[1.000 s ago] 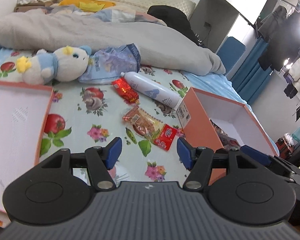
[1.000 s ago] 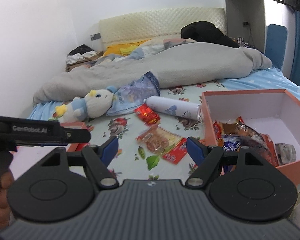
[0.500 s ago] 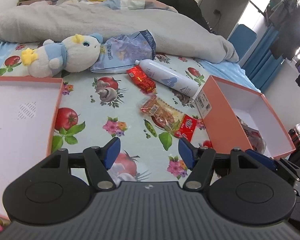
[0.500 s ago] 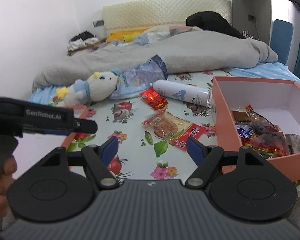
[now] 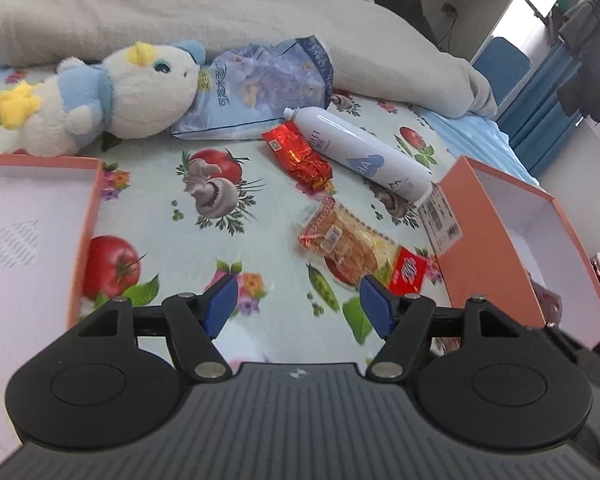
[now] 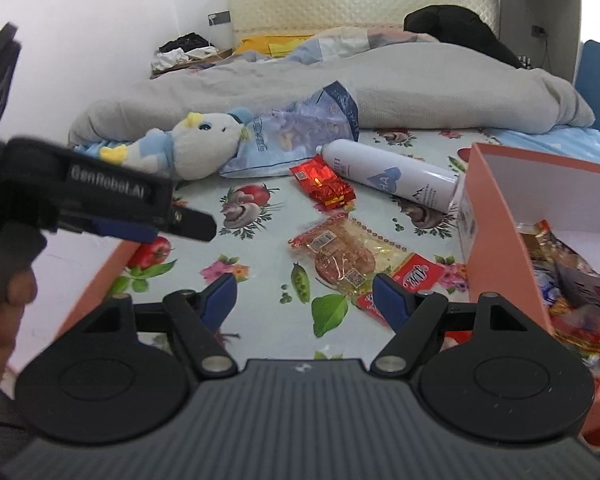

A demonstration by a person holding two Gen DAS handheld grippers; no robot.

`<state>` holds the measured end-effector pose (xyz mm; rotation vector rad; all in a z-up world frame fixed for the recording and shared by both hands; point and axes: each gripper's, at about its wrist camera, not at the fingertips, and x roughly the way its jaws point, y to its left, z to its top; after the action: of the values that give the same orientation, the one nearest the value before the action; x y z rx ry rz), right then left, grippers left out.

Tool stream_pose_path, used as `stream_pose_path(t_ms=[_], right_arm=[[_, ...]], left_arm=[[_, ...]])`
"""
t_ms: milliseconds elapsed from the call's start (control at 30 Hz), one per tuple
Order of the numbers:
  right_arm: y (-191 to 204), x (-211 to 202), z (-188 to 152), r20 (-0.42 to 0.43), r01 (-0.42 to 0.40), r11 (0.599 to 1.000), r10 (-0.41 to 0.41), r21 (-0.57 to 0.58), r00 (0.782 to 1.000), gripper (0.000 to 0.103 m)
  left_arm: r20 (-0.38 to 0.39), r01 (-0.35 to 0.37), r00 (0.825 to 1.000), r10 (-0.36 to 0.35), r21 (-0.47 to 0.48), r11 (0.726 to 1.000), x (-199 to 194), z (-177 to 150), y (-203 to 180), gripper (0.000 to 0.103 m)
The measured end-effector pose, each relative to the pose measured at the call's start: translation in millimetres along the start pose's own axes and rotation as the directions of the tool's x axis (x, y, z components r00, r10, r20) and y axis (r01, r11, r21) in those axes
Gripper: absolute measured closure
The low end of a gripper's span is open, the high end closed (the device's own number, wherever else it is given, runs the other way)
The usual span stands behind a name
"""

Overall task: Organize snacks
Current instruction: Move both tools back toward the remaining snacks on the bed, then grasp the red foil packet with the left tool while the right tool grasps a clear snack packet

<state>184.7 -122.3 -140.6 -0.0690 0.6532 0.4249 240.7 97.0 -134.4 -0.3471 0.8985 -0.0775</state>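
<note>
On the bed sheet [image 5: 260, 168] with printed vegetables and flowers lie the loose snacks. A clear pastry packet [image 5: 346, 240] with a red end sits just beside the orange box [image 5: 484, 224], and its red end almost touches the box wall. A little farther lies a shiny red packet [image 5: 298, 156], next to a white spray bottle [image 5: 360, 152] on its side. Behind them rest a pale blue snack bag [image 5: 260, 88] and a plush toy [image 5: 112, 96], both against the grey duvet [image 5: 220, 12].

The left gripper [image 5: 296, 304] hovers over the sheet with its blue pads spread wide apart and nothing between them. The right gripper [image 6: 304, 298] is the same — spread and empty, just before the pastry packet [image 6: 348, 252]. The orange box [image 6: 496, 216] holds several wrapped snacks [image 6: 568, 276] already. The box lid [image 5: 32, 232] lies open-side up at the left — white inside.
</note>
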Motion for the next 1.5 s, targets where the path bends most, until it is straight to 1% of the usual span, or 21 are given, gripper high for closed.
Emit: stream_pose_path(t_ms=[167,267,367,400,433,467,533,600,667,733,800,900,1000,1067,1133,1200,1233,1300,1367,1467,1500], right_arm=[[-14.4,35.9,0.7,-0.016,-0.03,1.0,0.03,0.0,0.999,0.026],[-21.4,53.8,1.9,-0.036,-0.046,0.999,0.046,-0.005,0.998,0.026],[-28.0,67.3,5.3,-0.042,-0.051,0.999,0.05,-0.004,0.998,0.026],[-30.0,71.7,6.4,-0.041,-0.056,0.998,0.056,-0.004,0.998,0.025],[-32.0,76.0,6.7,-0.038,-0.061,0.998,0.061,-0.004,0.997,0.019],[-34.1,80.7,7.0,-0.036,-0.064,0.998,0.064,0.0,0.997,0.018],[-37.5,91.4,8.1,-0.047,-0.081,0.997,0.082,0.014,0.996,0.018],[-39.1,100.6,9.3,-0.052,-0.121,0.993,0.122,0.015,0.991,0.019],[-38.7,109.0,11.1,-0.058,-0.109,0.994,0.109,0.001,0.992,0.018],[-38.3,118.3,13.0,-0.06,-0.108,0.994,0.107,-0.009,0.992,0.018],[-37.8,126.6,14.8,-0.062,-0.125,0.992,0.123,-0.021,0.99,0.018],[-36.7,139.1,17.1,-0.059,-0.147,0.988,0.145,-0.036,0.988,0.018],[-32.1,148.8,16.7,-0.069,-0.159,0.981,0.152,-0.113,0.986,0.019],[-32.3,156.1,14.1,-0.08,-0.116,0.983,0.105,-0.143,0.991,0.019],[-37.1,161.8,10.1,-0.097,-0.119,0.985,0.108,-0.121,0.989,0.02],[-37.7,160.3,7.6,-0.087,-0.117,0.985,0.107,-0.125,0.99,0.022],[-36.8,159.6,7.8,-0.092,-0.114,0.984,0.102,-0.136,0.99,0.026],[-37.4,159.0,9.7,-0.104,-0.125,0.982,0.112,-0.139,0.988,0.036],[-39.6,158.2,12.4,-0.11,-0.136,0.982,0.121,-0.134,0.986,0.05],[-42.8,155.4,11.3,-0.106,-0.131,0.982,0.117,-0.135,0.987,0.063],[-42.4,154.7,11.3,-0.106,-0.128,0.982,0.114,-0.138,0.988,0.064]], left_arm=[[-0.037,-0.002,0.999,0.002,0.007,1.0,44.6,28.0,7.2,0.031],[-0.054,-0.015,0.998,0.017,0.049,0.999,68.0,41.7,3.5,0.031],[-0.07,-0.009,0.997,0.014,0.073,0.997,89.6,51.3,0.9,0.031],[-0.078,-0.009,0.997,0.015,0.073,0.997,96.6,54.4,0.4,0.028],[-0.088,-0.01,0.996,0.016,0.071,0.997,104.2,56.9,-0.2,0.024],[-0.099,-0.015,0.995,0.022,0.067,0.998,112.6,60.0,-0.1,0.018],[-0.117,-0.016,0.993,0.025,0.078,0.997,129.0,65.2,-1.7,0.018],[-0.113,-0.016,0.993,0.027,0.102,0.995,140.1,70.8,-5.5,0.017],[-0.111,-0.013,0.993,0.027,0.125,0.992,151.6,76.5,-8.3,0.011],[-0.136,-0.008,0.99,0.024,0.115,0.993,164.7,83.7,-8.8,0.011],[-0.143,0.021,0.99,-0.005,0.11,0.994,174.2,89.0,-9.3,0.01],[-0.153,-0.007,0.988,0.025,0.122,0.993,189.7,95.3,-11.4,0.009],[-0.143,0.018,0.99,0.002,0.136,0.991,200.4,99.5,-11.8,0.009],[-0.139,0.022,0.99,-0.001,0.148,0.989,207.3,102.0,-12.6,0.009],[-0.123,0.013,0.992,0.008,0.164,0.986,211.3,104.0,-14.5,0.009],[-0.116,0.024,0.993,-0.003,0.18,0.983,214.6,105.9,-16.8,0.009],[-0.111,0.026,0.994,-0.006,0.183,0.983,215.9,106.7,-18.1,0.009],[-0.091,0.017,0.996,0.0,0.179,0.984,218.4,108.8,-19.9,0.009],[-0.07,0.002,0.997,0.01,0.168,0.986,219.4,109.4,-19.9,0.009],[-0.058,0.002,0.998,0.008,0.173,0.985,223.7,110.9,-23.4,0.009],[-0.055,-0.006,0.998,0.017,0.184,0.983,224.6,110.9,-25.8,0.009]])
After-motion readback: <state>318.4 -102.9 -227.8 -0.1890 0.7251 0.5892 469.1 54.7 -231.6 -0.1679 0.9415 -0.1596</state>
